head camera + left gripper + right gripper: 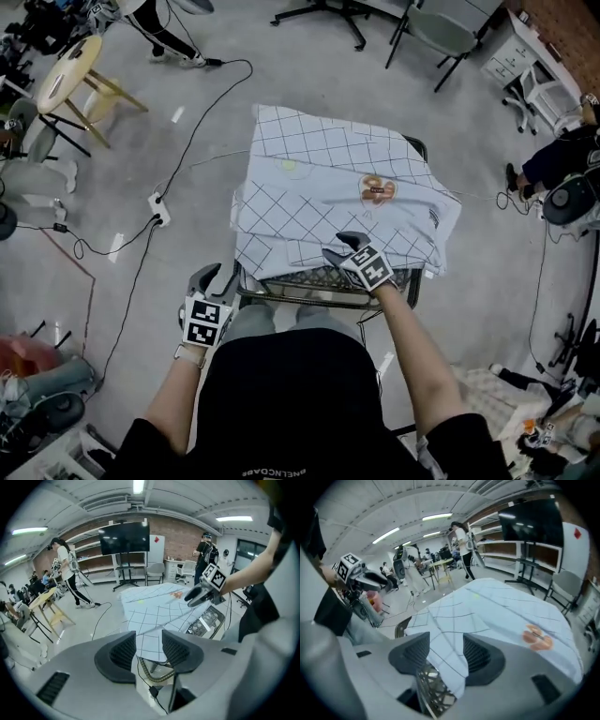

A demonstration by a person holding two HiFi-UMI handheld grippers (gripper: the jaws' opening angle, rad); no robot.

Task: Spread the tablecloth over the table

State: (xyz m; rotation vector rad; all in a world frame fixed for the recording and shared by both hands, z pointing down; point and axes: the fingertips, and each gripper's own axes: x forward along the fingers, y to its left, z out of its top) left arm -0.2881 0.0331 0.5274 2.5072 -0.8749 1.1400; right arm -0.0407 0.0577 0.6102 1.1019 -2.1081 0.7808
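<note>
A white tablecloth [319, 173] with a dark grid and an orange print [377, 190] lies rumpled and partly doubled over a metal mesh table [309, 279]. My right gripper [342, 246] hovers over the cloth's near edge. In the right gripper view its jaws [446, 644] stand apart, and the cloth [501, 611] edge runs through the gap without being pinched. My left gripper [214, 275] is beside the table's near left corner, off the cloth. Its jaws [149, 641] are apart and empty, with a hanging cloth corner [152, 644] just beyond them.
A power strip [159, 208] and cables trail over the floor at the left. A wooden stool [80, 75] stands at far left and a chair [441, 33] behind the table. A seated person [562, 159] is at the right. A screen on a stand [124, 538] stands by the brick wall.
</note>
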